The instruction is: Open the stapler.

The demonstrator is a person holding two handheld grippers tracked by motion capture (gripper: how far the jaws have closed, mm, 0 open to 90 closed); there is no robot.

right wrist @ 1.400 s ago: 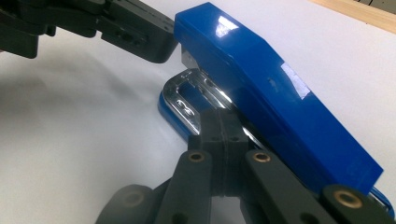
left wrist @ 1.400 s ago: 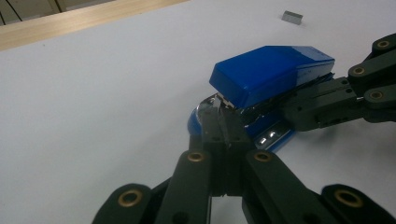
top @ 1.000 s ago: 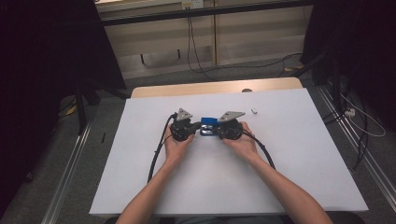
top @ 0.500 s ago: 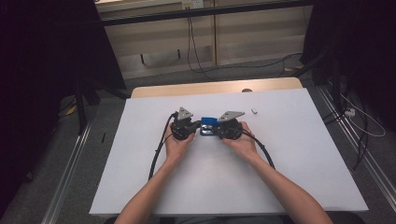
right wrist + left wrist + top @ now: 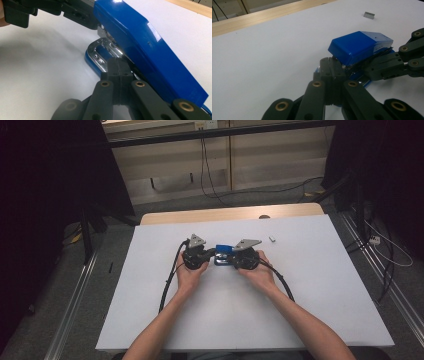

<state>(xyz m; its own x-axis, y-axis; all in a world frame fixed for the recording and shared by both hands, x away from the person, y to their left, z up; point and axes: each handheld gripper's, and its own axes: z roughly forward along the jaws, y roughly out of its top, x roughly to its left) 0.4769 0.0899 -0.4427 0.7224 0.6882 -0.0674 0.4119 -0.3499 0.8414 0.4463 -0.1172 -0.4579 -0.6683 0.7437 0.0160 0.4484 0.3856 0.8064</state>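
Two forearms reach in from the near edge of a white surface (image 5: 310,285). The left gripper (image 5: 206,256) and right gripper (image 5: 235,260) meet at mid-surface, each with jaws pressed together, tips against a blue stapler (image 5: 223,254) lying between them. Beyond, to the right, lies a small strip of staples (image 5: 272,239).

I am counting one blue stapler (image 5: 223,254) and one small strip of staples (image 5: 272,239) on one table (image 5: 310,290). I am working two grippers, the left gripper (image 5: 212,252) and the right gripper (image 5: 231,258).
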